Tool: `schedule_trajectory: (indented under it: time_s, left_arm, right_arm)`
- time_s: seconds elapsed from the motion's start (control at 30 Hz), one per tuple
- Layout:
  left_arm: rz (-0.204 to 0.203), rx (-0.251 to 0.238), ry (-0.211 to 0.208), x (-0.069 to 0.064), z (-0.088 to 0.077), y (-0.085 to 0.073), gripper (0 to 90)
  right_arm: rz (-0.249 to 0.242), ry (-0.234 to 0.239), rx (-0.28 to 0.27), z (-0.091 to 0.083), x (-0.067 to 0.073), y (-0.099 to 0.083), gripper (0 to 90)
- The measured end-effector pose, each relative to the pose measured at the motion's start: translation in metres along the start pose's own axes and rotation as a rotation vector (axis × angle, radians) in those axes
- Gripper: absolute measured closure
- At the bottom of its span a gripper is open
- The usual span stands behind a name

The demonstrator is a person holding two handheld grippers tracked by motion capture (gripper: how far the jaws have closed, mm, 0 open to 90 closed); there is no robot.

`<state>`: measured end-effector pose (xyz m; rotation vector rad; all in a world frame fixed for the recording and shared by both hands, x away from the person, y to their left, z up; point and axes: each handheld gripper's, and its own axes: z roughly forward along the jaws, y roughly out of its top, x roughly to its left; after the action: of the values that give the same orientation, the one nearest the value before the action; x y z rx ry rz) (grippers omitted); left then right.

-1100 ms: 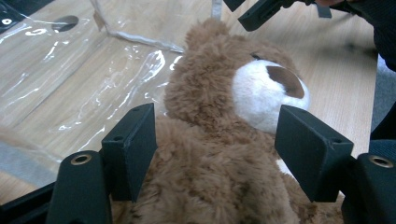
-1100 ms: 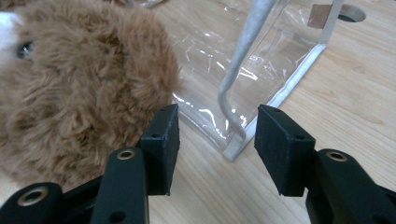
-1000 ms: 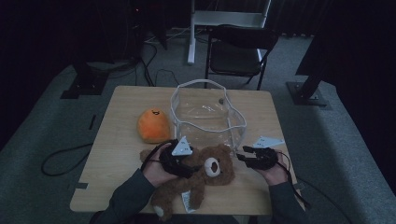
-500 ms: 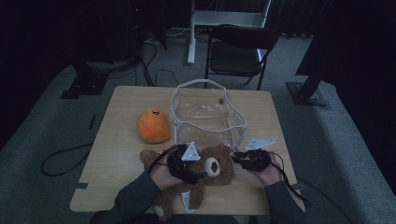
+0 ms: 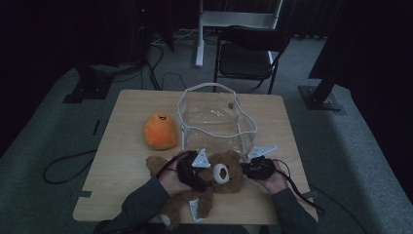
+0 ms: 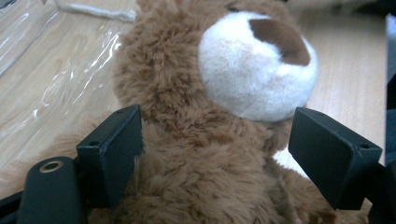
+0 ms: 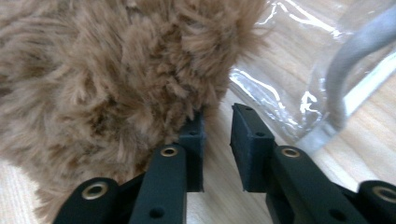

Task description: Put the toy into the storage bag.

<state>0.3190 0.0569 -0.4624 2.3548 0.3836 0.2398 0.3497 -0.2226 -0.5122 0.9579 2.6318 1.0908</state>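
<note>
Left tongs (image 5: 198, 176) and right tongs (image 5: 247, 169) sit on either side of the teddy bear (image 5: 221, 173), which lies at the near edge of the tabletop (image 5: 122, 161). Behind the bear stands a clear bag (image 5: 214, 122); an orange plush (image 5: 159, 130) sits behind and to its left, with bare wood around it.

Left tongs (image 6: 219, 154) stand wide apart around the bear's (image 6: 205, 107) neck, fur between them.

Right tongs (image 7: 217, 140) have just been closing; a small gap shows, one jaw touching the bear's fur (image 7: 116, 74), the bag (image 7: 327, 70) close beside.
</note>
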Motion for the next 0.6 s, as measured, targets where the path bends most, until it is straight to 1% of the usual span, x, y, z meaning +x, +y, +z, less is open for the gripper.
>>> schedule_trajectory:
  time_s: [0.03, 0.1, 0.13, 0.17, 0.27, 0.3, 0.33, 0.37, 0.4, 0.43, 0.47, 0.6]
  left_arm:
    - [-0.004, -0.009, -0.011, 0.001, 0.0, -0.001, 18.4]
    - [0.004, -0.013, -0.024, 0.002, 0.001, -0.003, 18.4]
    - [0.018, -0.007, -0.031, 0.002, 0.002, -0.004, 18.4]
    - [0.022, -0.001, -0.031, 0.002, 0.003, -0.005, 18.4]
    - [0.053, 0.041, -0.043, 0.001, 0.008, -0.007, 16.2]
    - [0.053, 0.041, -0.043, 0.001, 0.008, -0.007, 15.7]
    - [0.08, 0.067, -0.037, 0.0, 0.011, -0.008, 15.7]
    - [0.092, 0.078, -0.031, -0.001, 0.013, -0.008, 14.2]
    - [0.099, 0.086, -0.036, -0.001, 0.015, -0.009, 12.6]
    - [0.099, 0.086, -0.036, -0.001, 0.015, -0.009, 10.9]
    - [0.101, 0.096, -0.034, -0.002, 0.018, -0.009, 9.7]
    - [0.076, 0.095, -0.03, 0.004, 0.022, -0.011, 9.6]
  right_arm:
    - [0.002, 0.009, -0.002, 0.0, 0.0, 0.0, 76.6]
    - [0.002, 0.036, -0.008, 0.0, 0.0, 0.001, 79.2]
    - [0.003, 0.049, -0.013, -0.001, 0.001, 0.002, 80.3]
    - [0.004, 0.062, -0.016, -0.001, 0.002, 0.002, 81.3]
    - [0.0, 0.082, -0.028, -0.002, 0.005, 0.004, 82.9]
    - [0.0, 0.082, -0.028, -0.002, 0.005, 0.004, 82.9]
    - [0.003, 0.089, -0.037, -0.003, 0.005, 0.005, 83.3]
    - [0.01, 0.112, -0.064, -0.006, 0.006, 0.007, 84.5]
    - [0.017, 0.127, -0.081, -0.007, 0.006, 0.008, 85.2]
    - [0.017, 0.127, -0.081, -0.007, 0.006, 0.008, 85.2]
    - [0.016, 0.143, -0.093, -0.008, 0.008, 0.011, 87.2]
    - [0.005, 0.154, -0.096, -0.005, 0.014, 0.017, 89.5]
